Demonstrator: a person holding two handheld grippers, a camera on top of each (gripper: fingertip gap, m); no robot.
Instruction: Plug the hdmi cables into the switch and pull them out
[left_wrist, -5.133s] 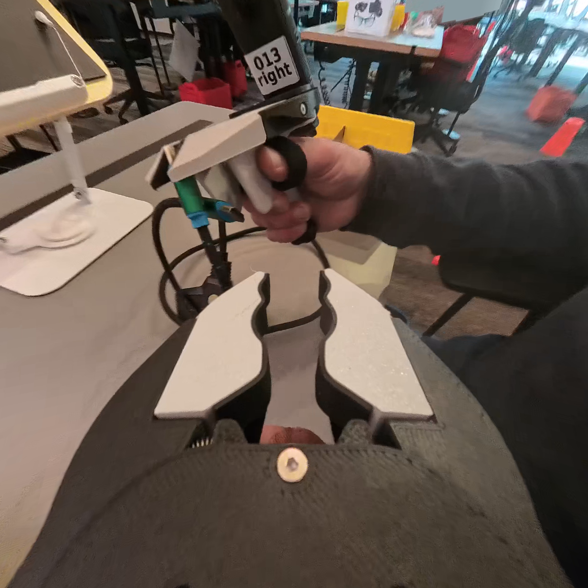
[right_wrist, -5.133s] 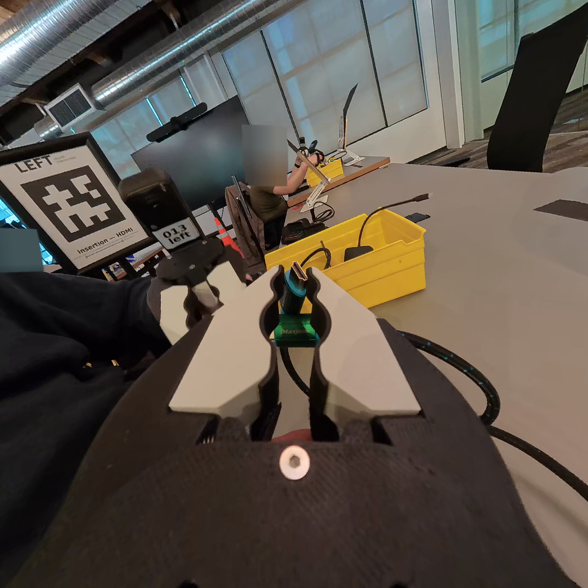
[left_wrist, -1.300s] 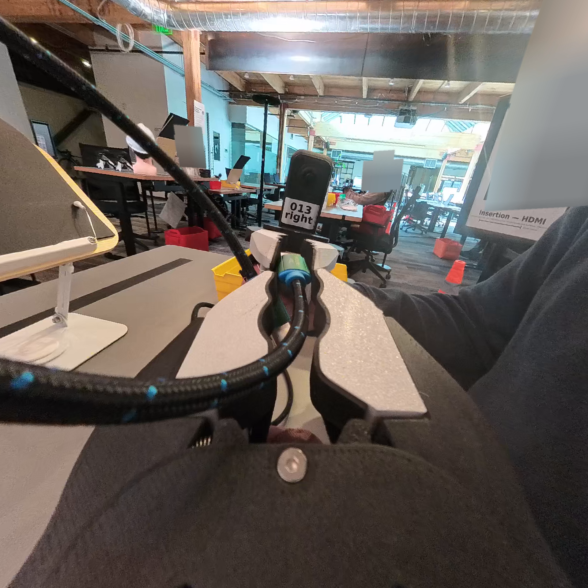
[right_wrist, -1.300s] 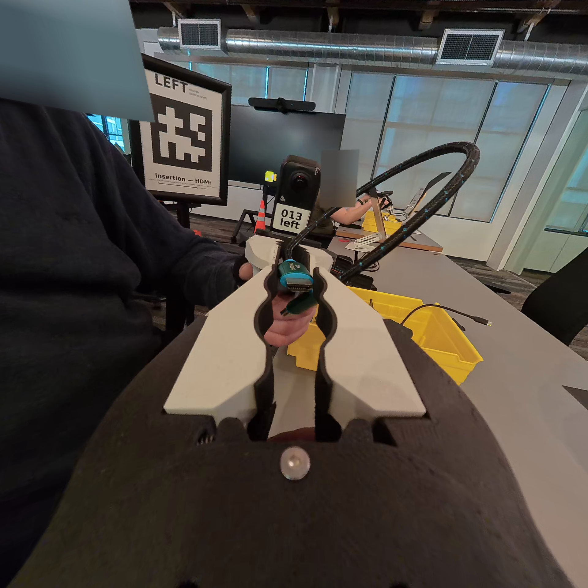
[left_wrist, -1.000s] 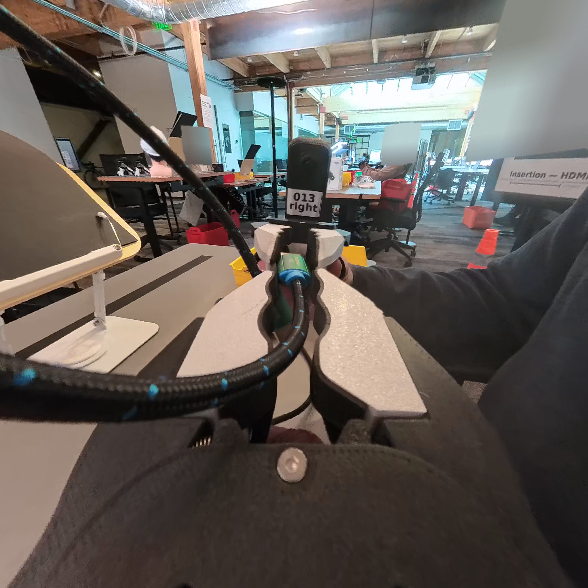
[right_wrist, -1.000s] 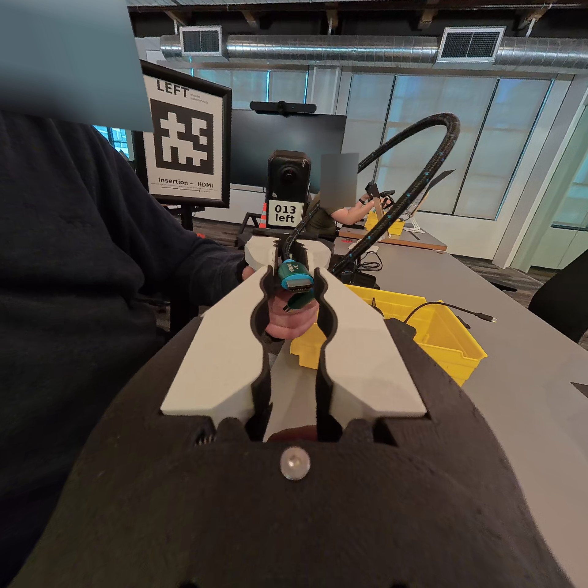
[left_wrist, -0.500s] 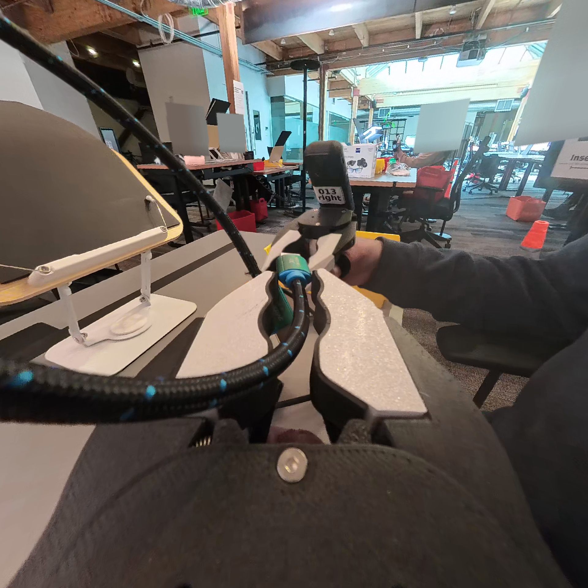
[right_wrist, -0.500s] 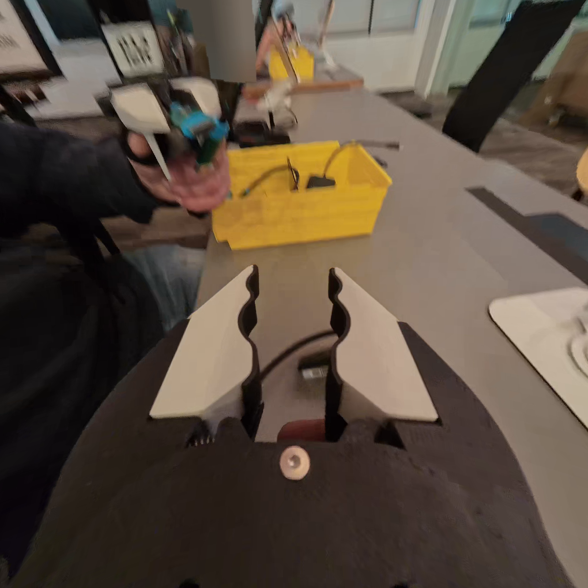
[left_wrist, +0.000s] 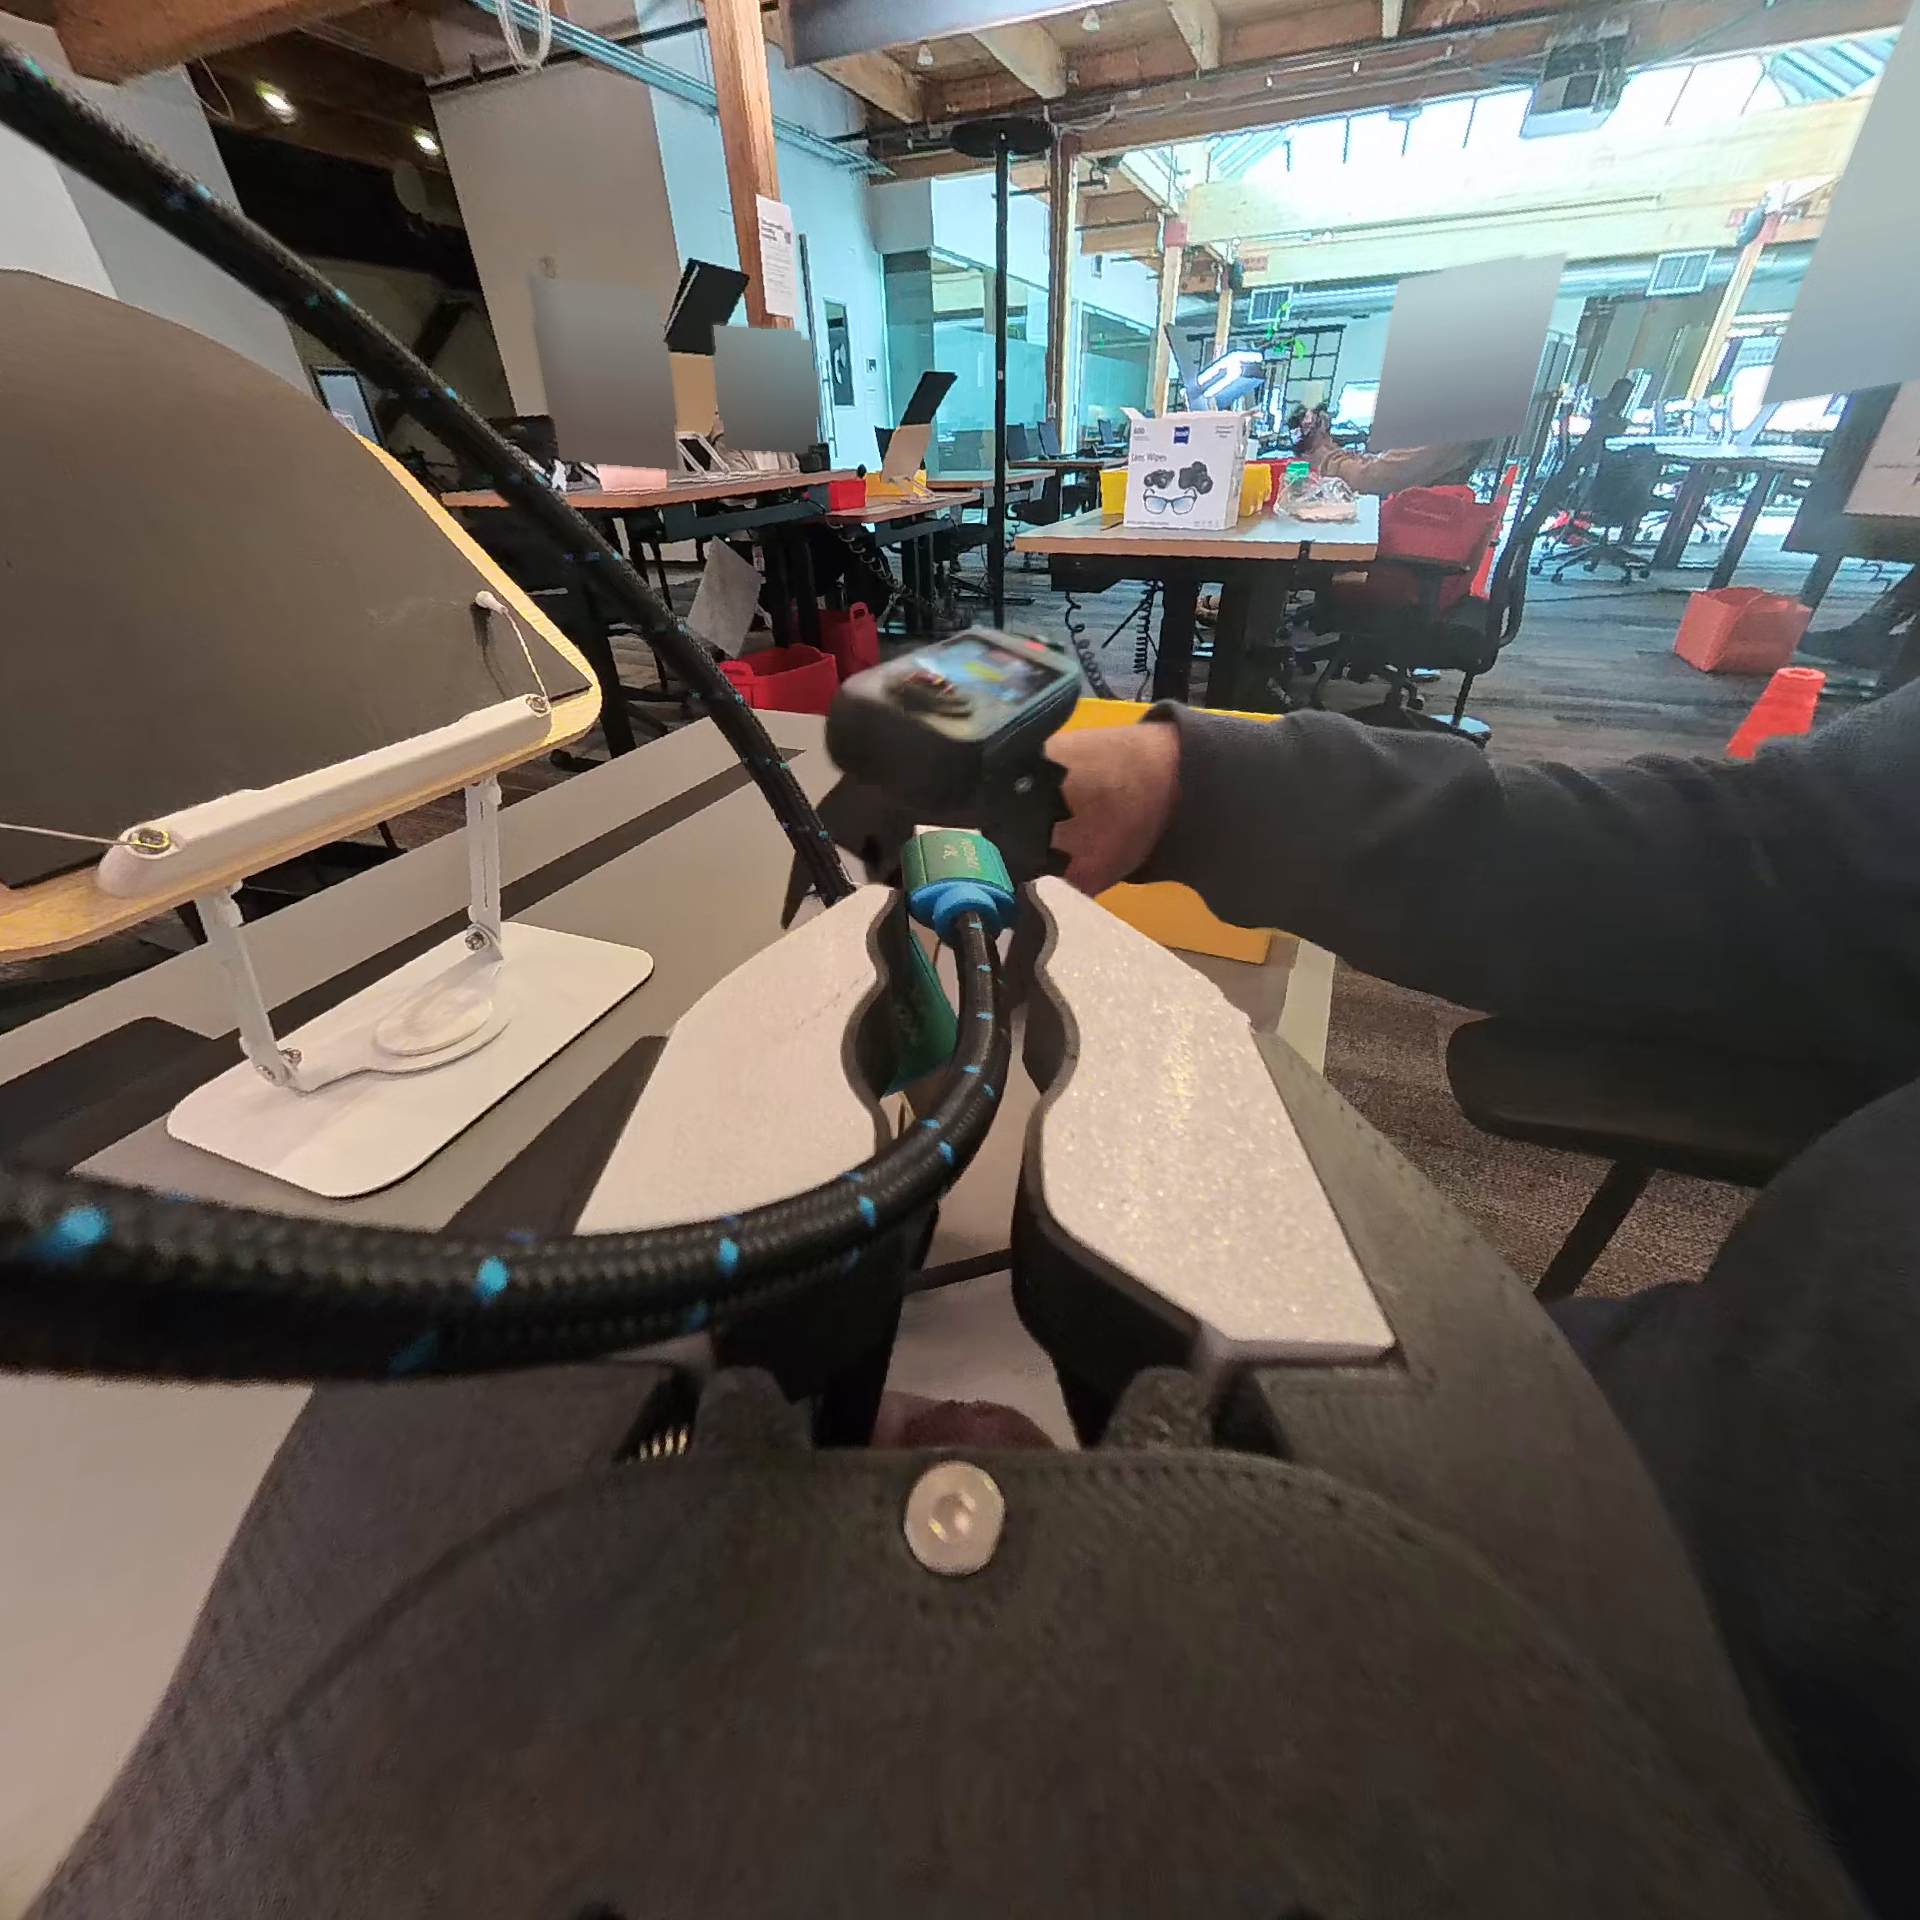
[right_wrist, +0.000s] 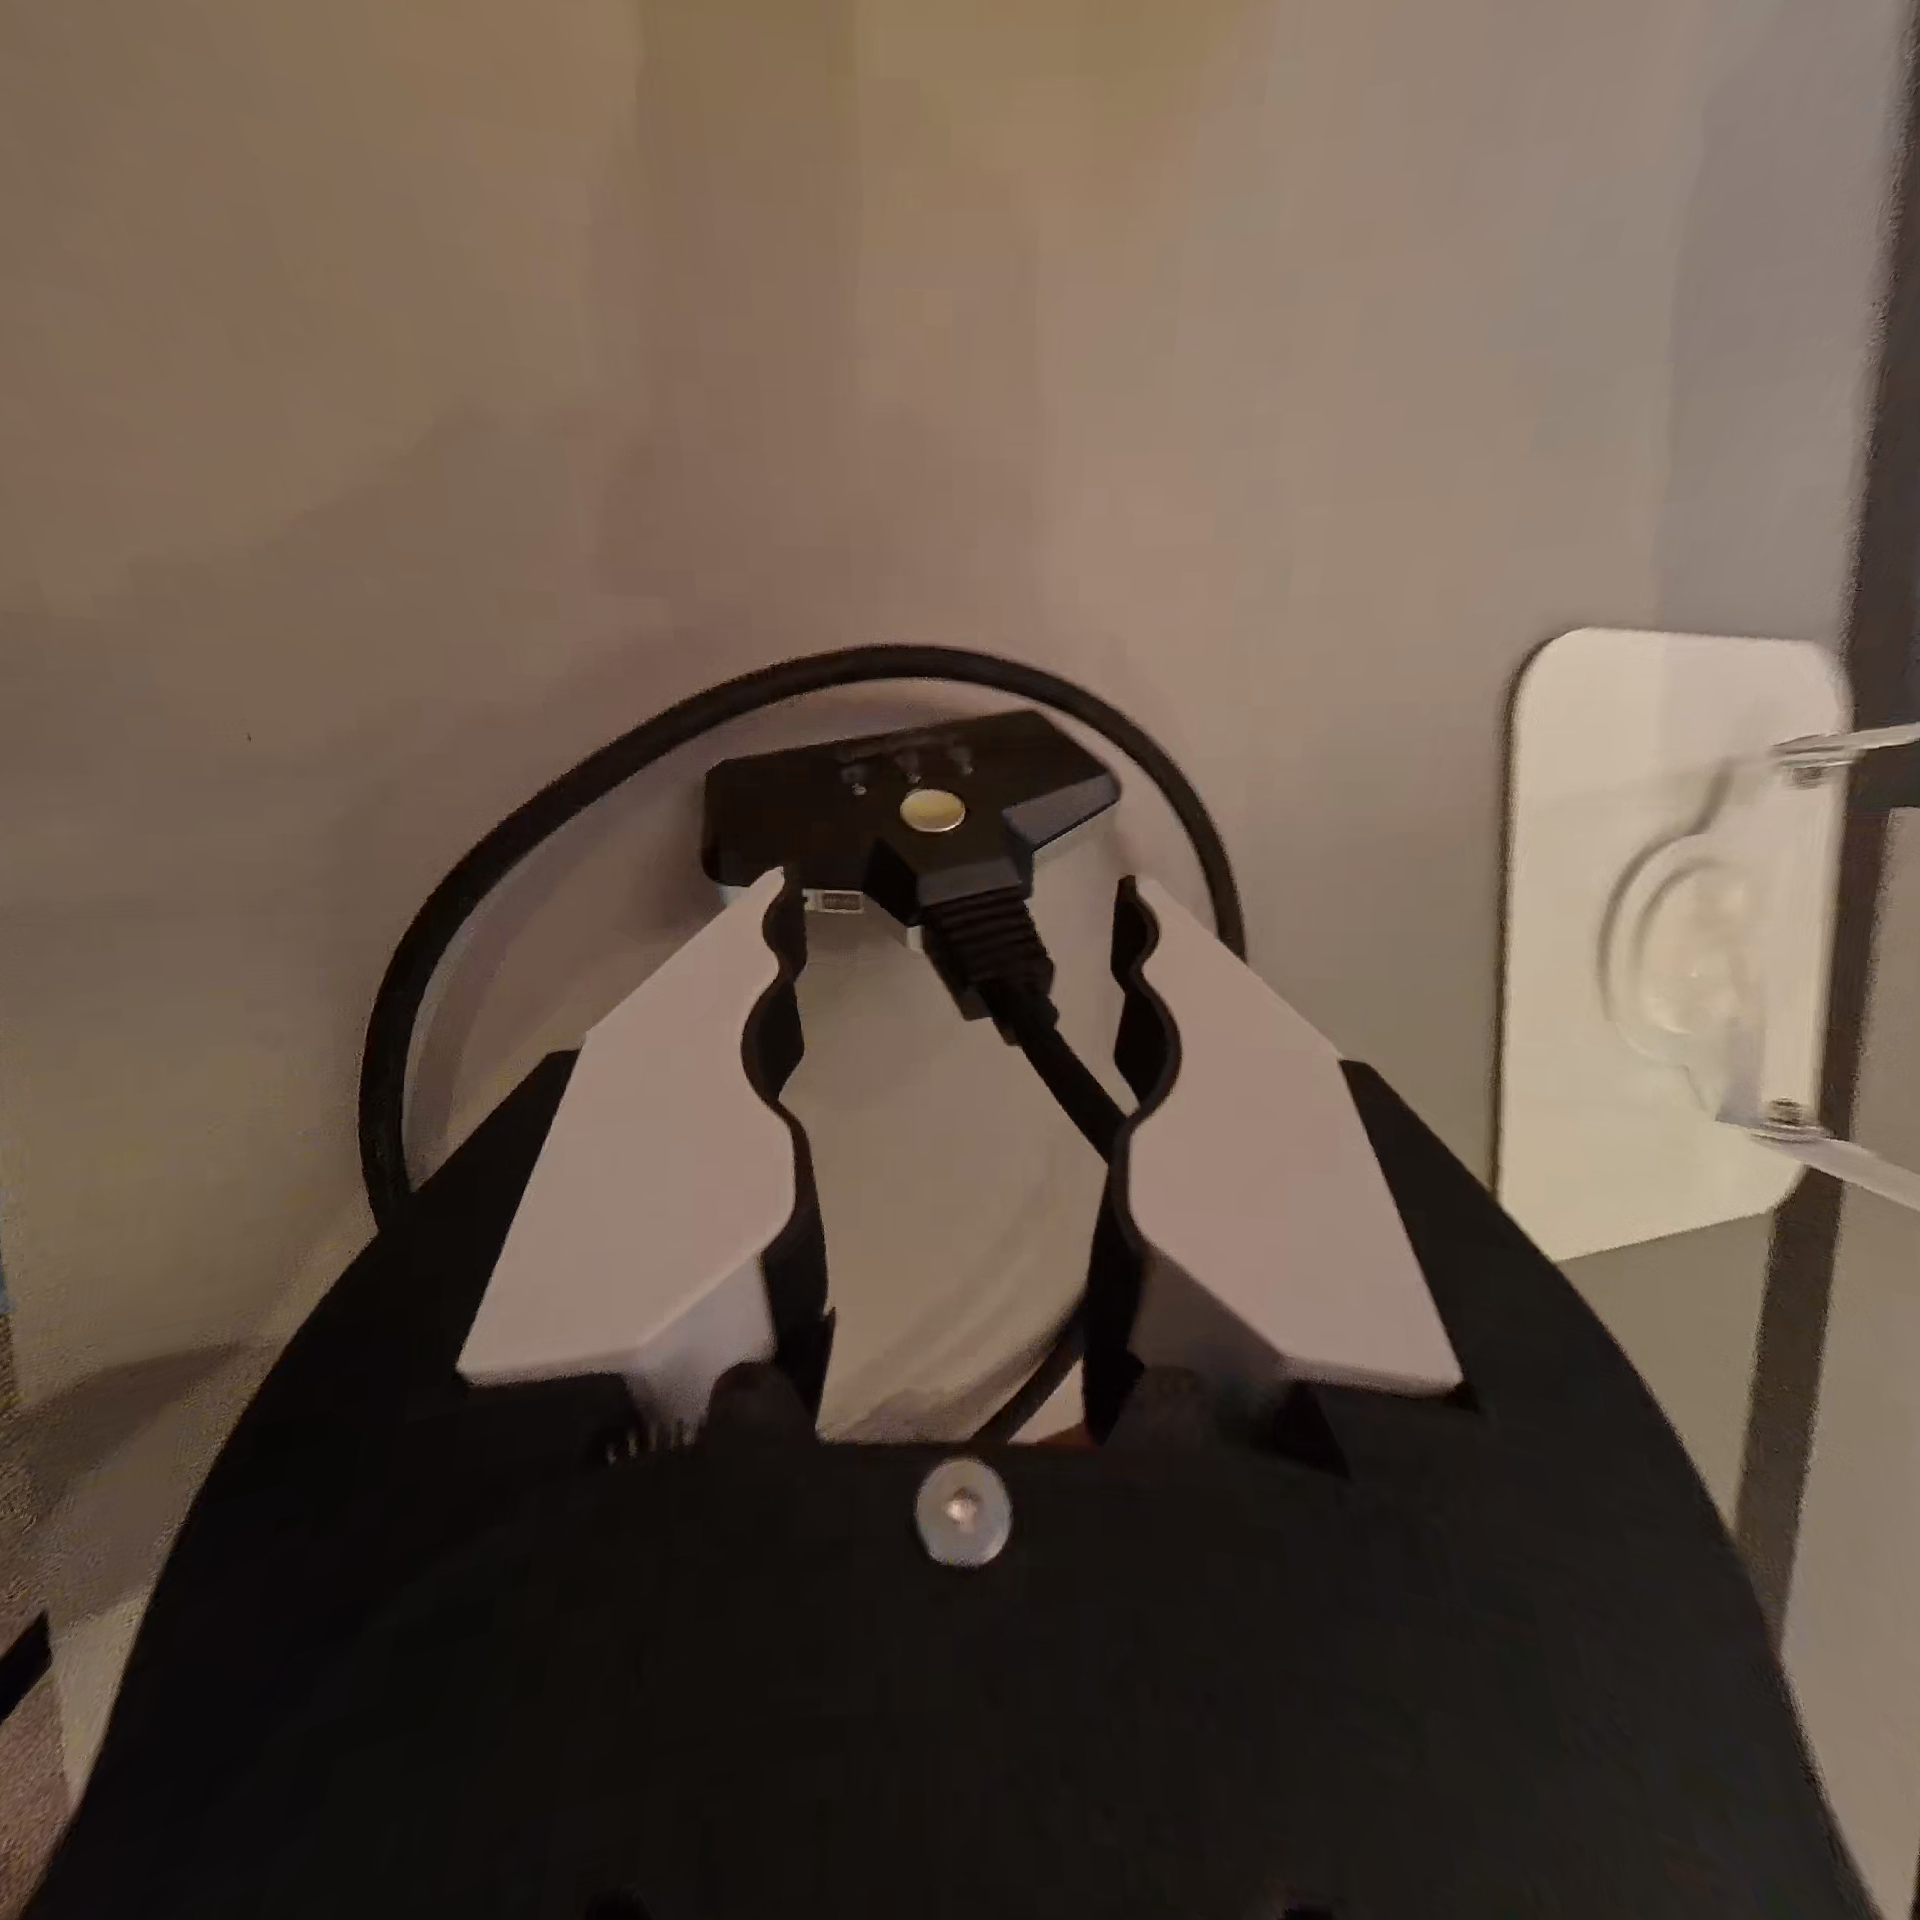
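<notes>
Plug end first: my left gripper (left_wrist: 951, 914) is clamped on the green HDMI plug (left_wrist: 948, 862), its thick braided cable (left_wrist: 582, 1262) looping out to the left and arching back overhead. I judge the plug is held up off the table so its metal end points outward, ready to be presented to a port.

My right gripper (right_wrist: 951, 894), fingers spread and holding nothing, hangs over the black switch (right_wrist: 904, 795), which lies flat on the grey table (right_wrist: 312, 520). The switch's own black lead (right_wrist: 997, 961) runs back between the fingers; a thin cable (right_wrist: 499, 821) curls in a loop around the unit. The wide opening looks meant to straddle the switch body and steady it for insertion. From the left wrist view, the right gripper sits just beyond the plug, tilted downward.

Surface: plain grey tabletop; a white stand base (right_wrist: 1652, 935) to the right of the switch, carrying a tilted board (left_wrist: 260, 582). A yellow bin (left_wrist: 1184, 914) sits at the table edge.

Room: open workshop, exposed beams, rows of desks, red bins on the floor.
</notes>
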